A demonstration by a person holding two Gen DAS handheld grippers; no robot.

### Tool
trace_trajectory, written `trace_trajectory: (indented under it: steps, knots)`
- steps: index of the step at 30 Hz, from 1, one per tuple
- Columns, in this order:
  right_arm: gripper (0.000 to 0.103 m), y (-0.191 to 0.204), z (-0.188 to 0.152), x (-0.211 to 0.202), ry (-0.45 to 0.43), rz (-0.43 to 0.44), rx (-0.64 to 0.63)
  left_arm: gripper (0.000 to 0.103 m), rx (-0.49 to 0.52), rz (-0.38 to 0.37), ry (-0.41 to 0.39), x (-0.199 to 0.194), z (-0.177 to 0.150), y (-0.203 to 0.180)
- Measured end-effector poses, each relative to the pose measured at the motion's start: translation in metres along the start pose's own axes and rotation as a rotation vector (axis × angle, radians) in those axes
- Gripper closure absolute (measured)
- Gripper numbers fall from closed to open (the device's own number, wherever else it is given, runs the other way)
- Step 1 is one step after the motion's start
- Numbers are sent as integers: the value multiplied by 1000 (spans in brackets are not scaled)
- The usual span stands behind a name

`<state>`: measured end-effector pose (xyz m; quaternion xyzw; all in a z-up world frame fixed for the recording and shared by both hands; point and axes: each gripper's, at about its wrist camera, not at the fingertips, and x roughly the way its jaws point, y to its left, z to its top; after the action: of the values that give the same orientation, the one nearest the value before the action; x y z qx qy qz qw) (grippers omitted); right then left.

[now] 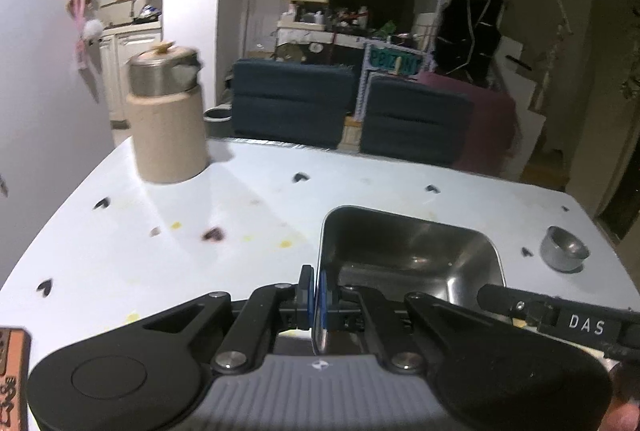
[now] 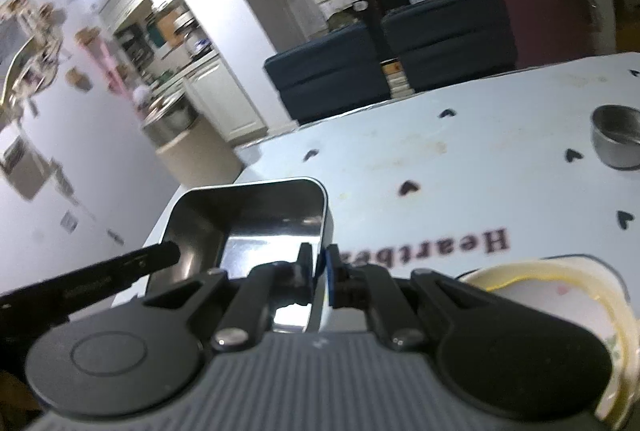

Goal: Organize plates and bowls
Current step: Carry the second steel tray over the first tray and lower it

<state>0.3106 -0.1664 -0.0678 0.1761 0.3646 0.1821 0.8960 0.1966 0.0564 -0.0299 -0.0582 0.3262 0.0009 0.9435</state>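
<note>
A rectangular steel tray [image 1: 408, 251] is held over the white table [image 1: 200, 231] by both grippers. My left gripper [image 1: 316, 295] is shut on the tray's left wall. My right gripper [image 2: 318, 271] is shut on the tray's [image 2: 248, 215] right wall; its black body shows in the left wrist view [image 1: 560, 315]. A small round steel bowl [image 1: 564, 249] stands on the table to the right, also in the right wrist view [image 2: 618, 141]. A cream plate or bowl [image 2: 560, 295] lies under my right gripper, partly hidden.
A tall beige jar with a steel lid [image 1: 166, 119] stands at the table's far left. Two dark blue chairs [image 1: 292, 99] stand behind the far edge. A white wall [image 1: 40, 91] runs along the left. The tablecloth carries small black hearts and stains.
</note>
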Motion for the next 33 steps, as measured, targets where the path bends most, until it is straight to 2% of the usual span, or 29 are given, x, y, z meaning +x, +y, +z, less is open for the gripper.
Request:
trace_trajectory:
  steps: [10,13,17,25,33]
  knots:
    - [94,43,-13,32,70,35,-95,99,1,100,44,0,-12,43]
    - [92,51,-17,35,80,43,-122,98,-3,100,65,2,-13,49]
    - [93,57,-18,40,92,6,-163,98,12,107,96,6,-16,48]
    - [93,66,-24,50,122,-8,-194,97,33,115,139,13,-19,50]
    - [92,78,-36,58,166,-39,-276,94,47,128,183,21,-23,55]
